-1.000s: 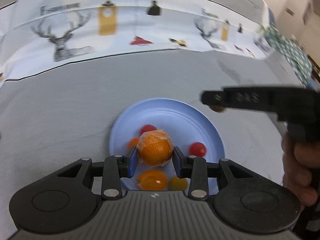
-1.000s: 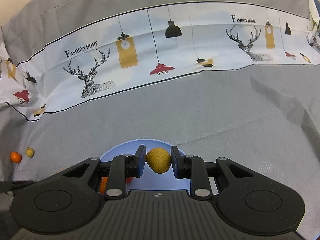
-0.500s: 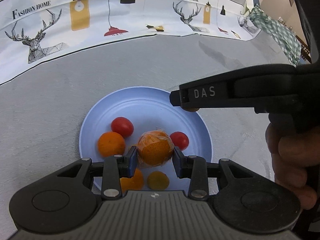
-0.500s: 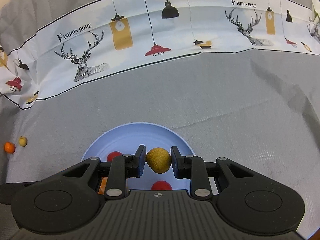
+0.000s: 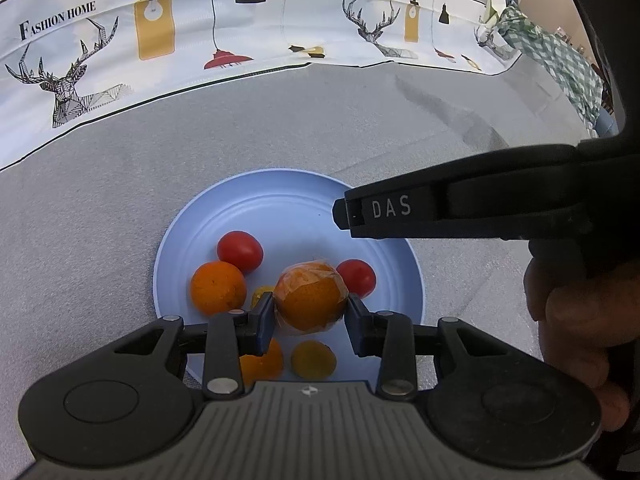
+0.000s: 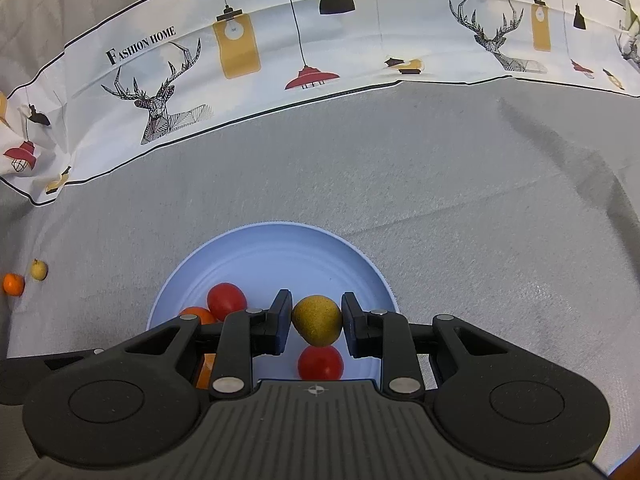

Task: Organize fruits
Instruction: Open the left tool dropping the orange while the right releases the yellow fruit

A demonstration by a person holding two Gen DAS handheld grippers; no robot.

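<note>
A light blue plate [image 5: 280, 200] lies on the grey cloth and holds several fruits: two red tomatoes [image 5: 240, 251], an orange [image 5: 218, 288] and small yellow-orange ones [image 5: 313, 358]. My left gripper [image 5: 310, 312] is shut on a plastic-wrapped orange [image 5: 310, 300], held just over the plate's near half. My right gripper [image 6: 316, 320] is shut on a small brownish-yellow pear-like fruit [image 6: 317, 320] above the same plate [image 6: 280, 248], with a red tomato [image 6: 320, 362] below it. In the left wrist view the right gripper's black body reaches in from the right, a hand [image 5: 580, 328] holding it.
A small orange [image 6: 13, 283] and a pale yellow fruit [image 6: 39, 269] lie on the cloth far left of the plate. A white printed cloth band [image 6: 320, 40] with deer and lamps runs along the back. A green checked fabric [image 5: 560, 60] sits far right.
Both views now look down on more of the plate, which has shifted away from the fingers. The left gripper settled with its wrapped orange over the plate; both grips are unchanged.
</note>
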